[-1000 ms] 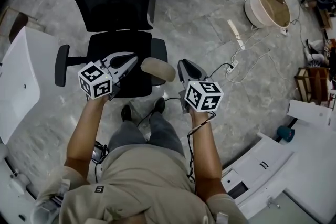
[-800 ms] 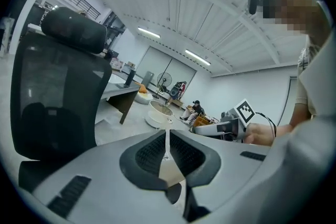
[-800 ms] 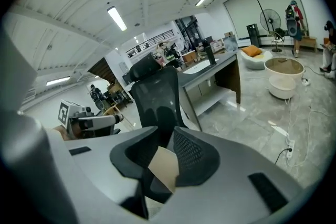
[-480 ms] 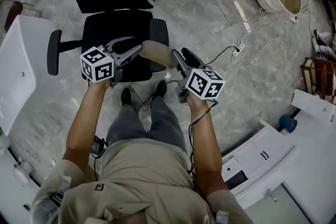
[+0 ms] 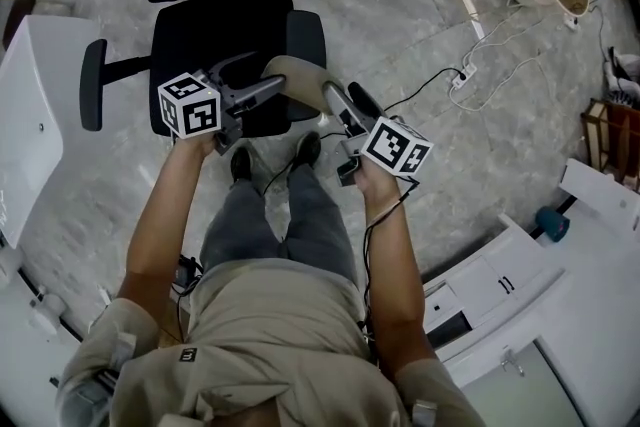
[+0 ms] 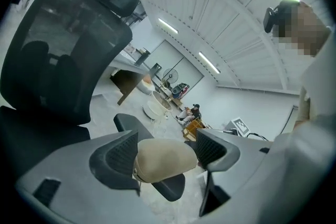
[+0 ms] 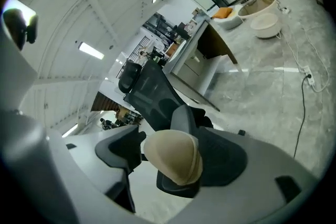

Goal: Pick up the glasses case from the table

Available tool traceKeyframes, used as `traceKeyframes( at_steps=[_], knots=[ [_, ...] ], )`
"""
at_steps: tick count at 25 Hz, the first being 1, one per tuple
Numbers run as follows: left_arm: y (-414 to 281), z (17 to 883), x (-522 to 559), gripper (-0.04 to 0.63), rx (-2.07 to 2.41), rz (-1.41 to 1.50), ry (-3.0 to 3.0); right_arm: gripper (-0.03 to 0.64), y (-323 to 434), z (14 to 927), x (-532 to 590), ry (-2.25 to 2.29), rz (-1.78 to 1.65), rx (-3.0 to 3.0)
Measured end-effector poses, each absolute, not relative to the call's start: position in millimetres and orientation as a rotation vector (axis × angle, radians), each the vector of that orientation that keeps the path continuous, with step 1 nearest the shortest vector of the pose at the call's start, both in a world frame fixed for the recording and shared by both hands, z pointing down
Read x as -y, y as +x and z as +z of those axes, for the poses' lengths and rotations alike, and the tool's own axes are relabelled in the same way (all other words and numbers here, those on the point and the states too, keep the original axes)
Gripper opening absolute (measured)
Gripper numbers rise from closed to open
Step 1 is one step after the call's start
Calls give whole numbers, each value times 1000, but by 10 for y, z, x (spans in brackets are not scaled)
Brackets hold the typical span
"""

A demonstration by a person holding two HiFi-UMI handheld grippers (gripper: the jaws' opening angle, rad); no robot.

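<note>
**Set down on a chair arm, both grips let go**

Lowered since a second ago: left gripper, right gripper and glasses case alike, from above the seat front down to the office chair. Now lying, by the look of it, on the front end of the dark armrest, between the two grippers. No table anywhere beneath.

Along the left gripper: spread wide, just opened, one end of the tan case standing between the pads. Close against one pad, clear of the other, squeezed by neither.

Along the right gripper: likewise spread about as wide as it goes, just opened, the other rounded end of the case between the pads and not pinched.

Possible trouble from here:
- Sliding or rolling off. Narrow pad, rounded case that looks to overhang it, and nothing but hard stone floor below.
- Dragging on the way out. Any pad brushing the case while backing off could tip it over the edge, most likely the left gripper's near pad.
- Uneven retreat. Pulling one gripper away first could swing the case round on the pad.

Writing: nothing legible. Only black-and-white square patterns on the marker cubes. Small dark tag on the person's shirt, too small to read. No print or brand visible on the case.
</note>
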State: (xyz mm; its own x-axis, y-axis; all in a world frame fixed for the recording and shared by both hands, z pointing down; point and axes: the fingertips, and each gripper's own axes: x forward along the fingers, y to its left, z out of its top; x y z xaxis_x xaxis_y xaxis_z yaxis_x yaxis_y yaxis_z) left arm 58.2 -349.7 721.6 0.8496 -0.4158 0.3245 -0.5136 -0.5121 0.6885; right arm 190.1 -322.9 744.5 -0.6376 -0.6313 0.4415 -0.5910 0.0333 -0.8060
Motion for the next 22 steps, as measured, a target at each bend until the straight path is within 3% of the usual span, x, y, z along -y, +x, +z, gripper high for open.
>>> traceKeyframes(
  at_steps=[22],
  knots=[
    [640, 7699, 3419, 353, 640, 33, 2005, 336, 1695, 7770, 3100, -1118, -1797, -2116]
  ],
)
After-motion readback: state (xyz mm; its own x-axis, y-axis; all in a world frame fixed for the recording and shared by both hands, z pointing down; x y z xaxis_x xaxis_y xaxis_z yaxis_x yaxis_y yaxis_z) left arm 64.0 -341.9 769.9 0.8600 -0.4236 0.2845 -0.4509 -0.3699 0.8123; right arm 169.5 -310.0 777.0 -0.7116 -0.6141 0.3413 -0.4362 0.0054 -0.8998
